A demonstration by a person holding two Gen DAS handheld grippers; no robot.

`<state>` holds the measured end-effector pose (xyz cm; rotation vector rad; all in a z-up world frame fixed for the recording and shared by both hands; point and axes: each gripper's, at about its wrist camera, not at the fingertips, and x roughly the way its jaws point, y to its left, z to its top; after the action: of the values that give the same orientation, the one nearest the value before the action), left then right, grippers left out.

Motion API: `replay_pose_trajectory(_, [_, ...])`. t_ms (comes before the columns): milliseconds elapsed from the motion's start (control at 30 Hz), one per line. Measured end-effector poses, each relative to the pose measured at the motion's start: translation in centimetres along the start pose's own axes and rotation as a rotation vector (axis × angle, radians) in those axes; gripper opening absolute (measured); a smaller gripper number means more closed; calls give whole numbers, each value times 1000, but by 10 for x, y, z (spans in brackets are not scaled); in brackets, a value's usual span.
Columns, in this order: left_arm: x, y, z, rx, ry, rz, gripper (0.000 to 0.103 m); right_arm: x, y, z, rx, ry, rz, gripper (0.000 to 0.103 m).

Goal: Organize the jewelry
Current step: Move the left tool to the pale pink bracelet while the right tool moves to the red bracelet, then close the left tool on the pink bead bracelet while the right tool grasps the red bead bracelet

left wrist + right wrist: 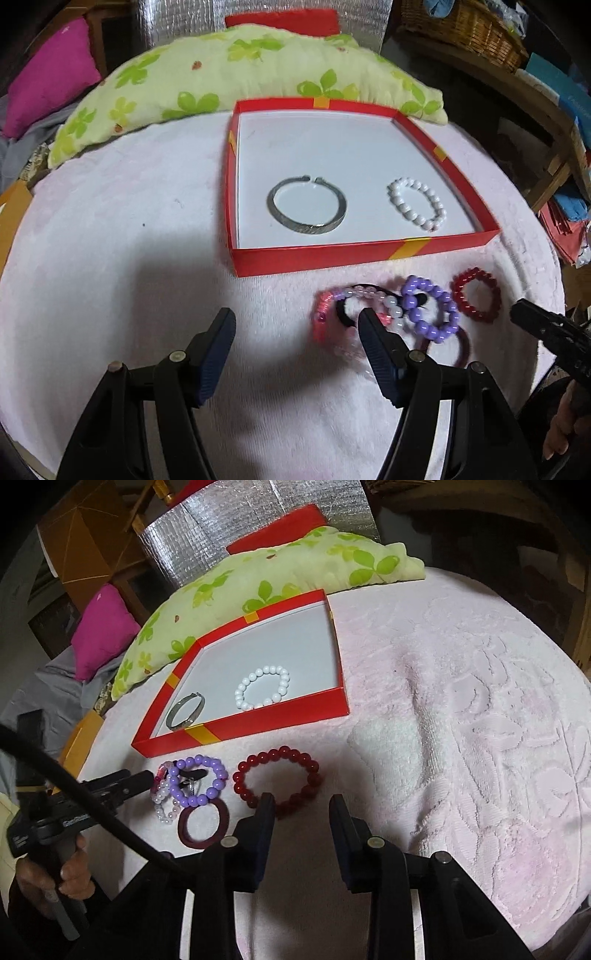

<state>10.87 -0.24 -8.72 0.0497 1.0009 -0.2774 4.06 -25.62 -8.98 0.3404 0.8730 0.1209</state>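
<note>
Nearest the left wrist camera, the left hand-held gripper [297,319] stands wide apart with nothing clamped; its right finger tip overlaps the cluster of bracelets, while its left finger hangs over bare pink towel [110,240], which gives wide free room to that side. The right hand-held gripper [302,803] has its jaws partly drawn in, with only towel between them; its left finger tip sits at the near rim of the red bead bracelet [277,781], whether touching I cannot tell. Just left of that bracelet lies the tangle: a purple bead bracelet [201,781] over a pink-and-white bead bracelet [162,797] and a black hair tie [345,308], with a dark maroon ring [203,825] nearest the camera. White lettering on the left tool's body in the right view is too blurred to read. Beyond the tangle stands the shallow red box [332,254], its near wall just behind the beads; inside, well apart, lie a silver bangle [306,210] and a white bead bracelet [417,205], leaving its far half bare. A green clover pillow [221,77] borders the box's far edge.
</note>
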Motion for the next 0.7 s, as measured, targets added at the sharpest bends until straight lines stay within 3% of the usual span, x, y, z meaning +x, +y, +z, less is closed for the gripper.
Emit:
replay_pose_trajectory(100, [8, 0, 0, 21, -3, -15, 59, 1, -1, 1, 5, -2, -3, 33])
replay_pose_trajectory(133, [11, 0, 0, 24, 5, -27, 47, 1, -2, 1, 4, -1, -4, 33])
replay_pose_trajectory(233, [14, 0, -2, 33, -6, -50, 37, 4, -1, 2, 0, 4, -9, 33])
replay_pose_trajectory(267, [14, -2, -3, 42, -10, -50, 28, 5, 0, 2, -2, 4, -11, 33])
replay_pose_trajectory(367, [13, -3, -5, 56, -14, -42, 13, 8, 0, 5, -4, 3, -20, 33])
replay_pose_trajectory(700, [-8, 19, -26, -16, -44, -28, 8, 30, 10, 15, -29, 14, -80, 33])
